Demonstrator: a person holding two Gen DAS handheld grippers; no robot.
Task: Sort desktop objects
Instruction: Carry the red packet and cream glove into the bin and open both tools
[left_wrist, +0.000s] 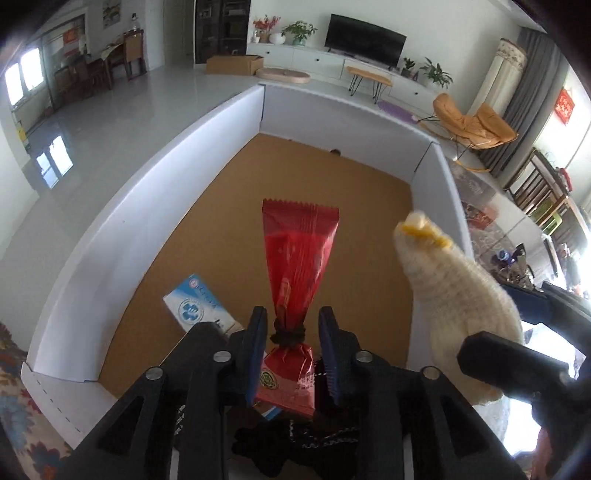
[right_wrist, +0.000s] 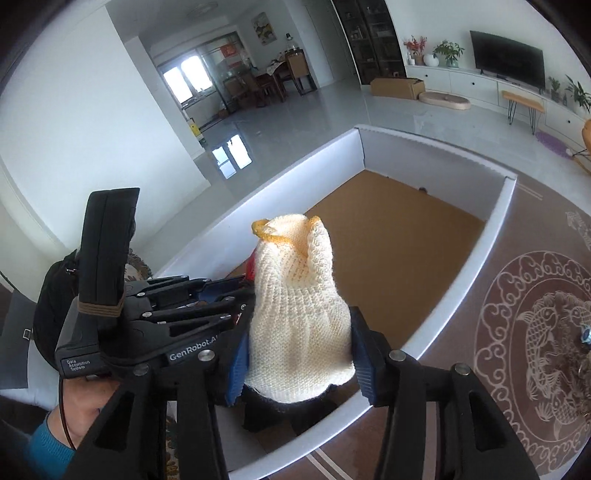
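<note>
You are holding both tongs over the white-walled box (left_wrist: 155, 206) with the brown floor. Your left gripper (left_wrist: 293, 354) is holding a red candy packet (left_wrist: 295, 258) with a dark tie (left_wrist: 288, 334) around its neck. The packet is sticking out between the blue pads (left_wrist: 330, 354), but there is a gap on each side of the neck. So the pads look partly spread, and I cannot tell if they are really pinching the fat end lower down. If they are not, the packet is going to slip out and fall wherever it likes.

Your right gripper (right_wrist: 299, 360) is pinching a cream knitted glove (right_wrist: 299, 306) with a yellow cuff (right_wrist: 273, 234). The pads are pressing on both sides of it. The glove is soft and floppy, so it is bending and hanging. It could snag on the box wall when you are lowering it.

Your two tongs are very close together. In the right wrist view, the left tongs are sitting just beside the glove. If you are moving fast, they could be bumping into each other, and one thing could get knocked loose.

A blue and white card box (left_wrist: 201, 308) is already lying on the brown floor near the left wall. The red packet could land on top of it, and then the sorting is getting messy. Something dark is also lying under the tongs, but I cannot tell what it is.
</note>
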